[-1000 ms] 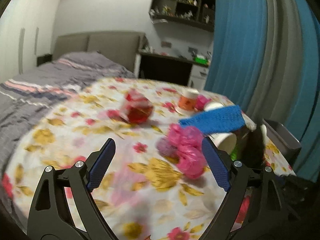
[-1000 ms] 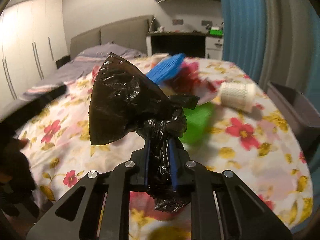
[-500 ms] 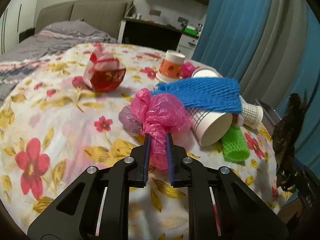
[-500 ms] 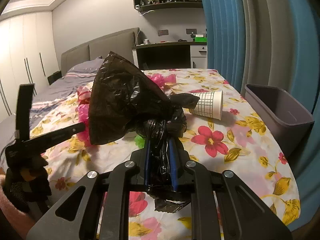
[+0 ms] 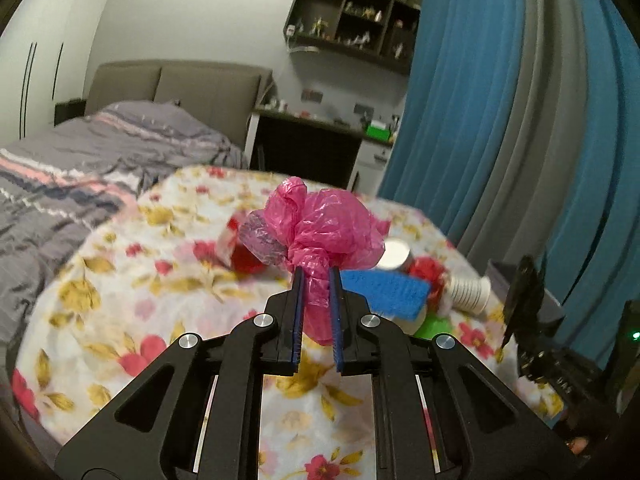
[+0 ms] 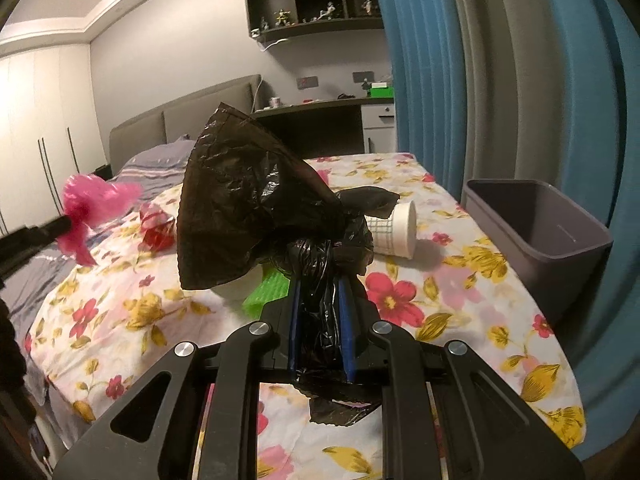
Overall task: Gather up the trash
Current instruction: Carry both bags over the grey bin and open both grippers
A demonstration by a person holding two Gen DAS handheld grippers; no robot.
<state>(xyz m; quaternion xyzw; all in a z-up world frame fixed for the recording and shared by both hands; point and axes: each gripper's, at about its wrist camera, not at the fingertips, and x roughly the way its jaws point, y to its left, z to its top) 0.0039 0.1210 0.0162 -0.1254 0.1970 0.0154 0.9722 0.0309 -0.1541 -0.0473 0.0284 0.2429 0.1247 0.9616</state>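
My left gripper [image 5: 316, 276] is shut on the knotted neck of a crumpled pink plastic bag [image 5: 328, 228] and holds it up above the floral tablecloth [image 5: 120, 300]. The same pink bag [image 6: 94, 200] shows at the left edge of the right wrist view. A black plastic bag [image 6: 248, 200] stands up from my right gripper [image 6: 320, 284], which is shut on its twisted neck. That black bag [image 5: 524, 296] also appears at the right of the left wrist view. To the right of the table stands a grey bin [image 6: 560, 248].
On the cloth lie a checked paper cup [image 6: 394, 230], a green mesh sleeve [image 6: 268, 290], a red wrapped item [image 6: 156, 230] and a blue mesh piece [image 5: 384, 290]. A bed [image 5: 80, 168] lies to the left, blue curtains [image 5: 460, 120] to the right.
The left gripper went from wide open to shut on the pink bag, then lifted it off the table. The right gripper kept hold of the black bag and swung towards the bin.
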